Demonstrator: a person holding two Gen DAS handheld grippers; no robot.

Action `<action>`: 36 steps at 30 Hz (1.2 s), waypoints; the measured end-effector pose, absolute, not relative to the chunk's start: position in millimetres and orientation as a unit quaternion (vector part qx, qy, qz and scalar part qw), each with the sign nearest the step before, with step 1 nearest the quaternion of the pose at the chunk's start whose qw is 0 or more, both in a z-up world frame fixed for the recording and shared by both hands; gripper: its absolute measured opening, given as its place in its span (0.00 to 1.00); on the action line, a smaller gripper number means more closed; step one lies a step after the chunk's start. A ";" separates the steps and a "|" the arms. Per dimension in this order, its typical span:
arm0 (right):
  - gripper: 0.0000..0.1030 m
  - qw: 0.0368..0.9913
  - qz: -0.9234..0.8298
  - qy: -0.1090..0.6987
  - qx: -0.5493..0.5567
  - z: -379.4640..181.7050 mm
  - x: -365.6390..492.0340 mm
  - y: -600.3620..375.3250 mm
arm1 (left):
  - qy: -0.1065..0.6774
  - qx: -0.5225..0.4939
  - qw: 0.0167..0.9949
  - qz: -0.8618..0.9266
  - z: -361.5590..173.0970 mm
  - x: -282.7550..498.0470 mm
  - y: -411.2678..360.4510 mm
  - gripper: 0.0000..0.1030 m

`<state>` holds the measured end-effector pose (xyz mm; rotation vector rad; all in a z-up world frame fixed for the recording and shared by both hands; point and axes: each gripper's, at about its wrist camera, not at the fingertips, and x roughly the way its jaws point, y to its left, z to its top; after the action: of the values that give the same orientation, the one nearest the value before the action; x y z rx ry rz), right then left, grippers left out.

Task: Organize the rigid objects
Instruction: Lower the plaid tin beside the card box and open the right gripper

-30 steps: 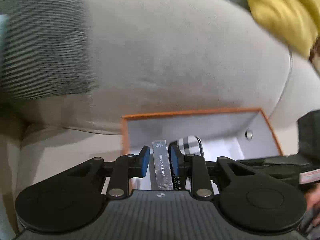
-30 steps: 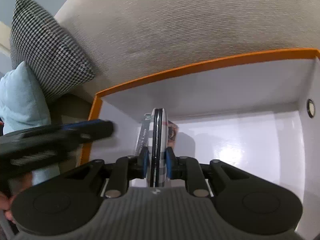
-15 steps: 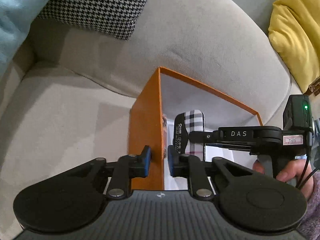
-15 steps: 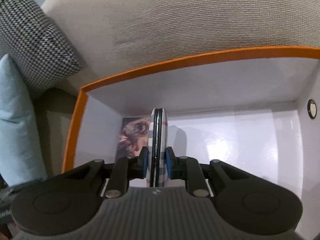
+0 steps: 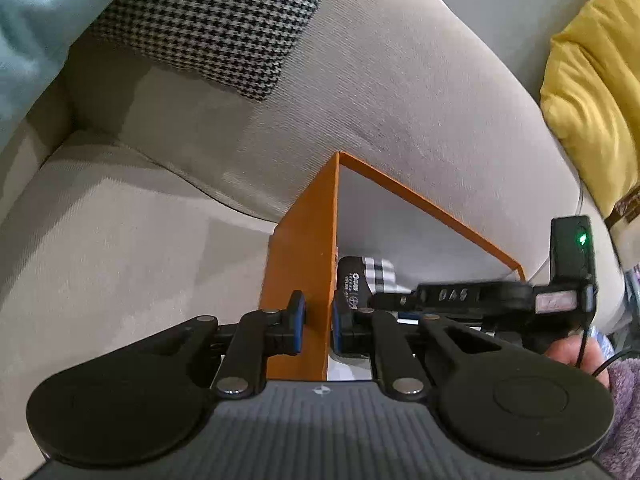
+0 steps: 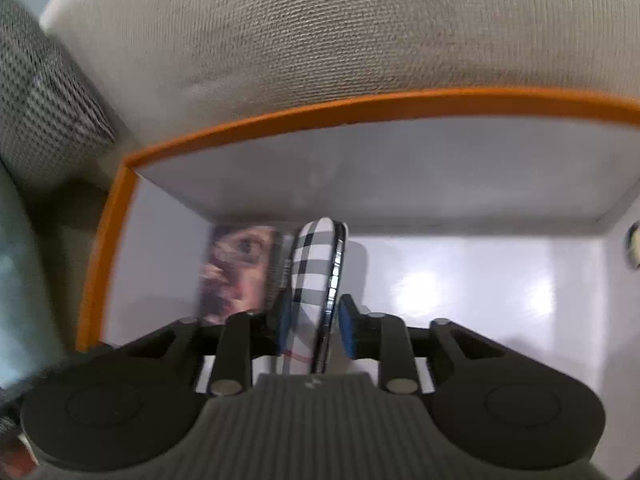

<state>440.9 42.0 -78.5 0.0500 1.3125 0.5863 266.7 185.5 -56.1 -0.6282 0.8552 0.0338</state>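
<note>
Plaid-patterned, the flat case (image 6: 310, 280) with a shiny metal edge stands on its narrow side inside the orange box (image 6: 288, 114), between the fingers of the right gripper (image 6: 314, 326). The jaws of this gripper are opening: the right blue pad (image 6: 347, 330) stands apart from the metal edge with a clear gap, and the case leans a little toward the left pad. Just to the left of these jaws, a photo card box (image 6: 236, 272) with a printed portrait stands upright against the left white wall, touching the case or almost so; the blur does not let me tell which.

The left gripper (image 5: 316, 328) has its jaws clamped together on the left wall of the orange box, one blue pad (image 5: 298, 322) outside on the orange face and one inside. Beyond these jaws, to the right, the case top shows inside the box. The box sits on a beige sofa (image 5: 400, 100), with a houndstooth cushion (image 5: 216, 20) far above the jaws and a yellow cushion (image 5: 592, 92) to the right
</note>
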 end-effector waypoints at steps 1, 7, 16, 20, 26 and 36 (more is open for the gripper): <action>0.32 0.754 0.268 0.600 -0.001 -79.1 438.7 45.3 | 0.406 -0.302 0.863 0.017 -56.7 266.7 186.1 0.15; 0.61 0.732 0.303 0.603 -0.090 -74.6 423.4 62.6 | 0.404 -0.298 0.865 0.014 -49.8 264.6 185.8 0.15; 0.56 0.729 0.326 0.581 -0.159 -76.1 407.3 80.9 | 0.401 -0.300 0.866 0.012 -47.9 259.8 185.8 0.15; 0.55 0.734 0.311 0.582 -0.160 -74.5 407.2 86.2 | 0.400 -0.299 0.866 0.010 -46.8 260.5 185.9 0.15; 0.55 0.735 0.324 0.573 -0.165 -54.3 393.3 86.9 | 0.394 -0.292 0.871 0.014 -45.9 257.9 182.7 0.15; 0.08 0.690 0.359 0.619 -0.109 -67.0 385.0 108.6 | 0.377 -0.290 0.880 0.012 -41.5 254.1 181.3 0.15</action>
<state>385.0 108.6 -67.0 -0.2436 1.3842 0.8029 254.1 181.3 -41.5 -0.6035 0.7855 0.0259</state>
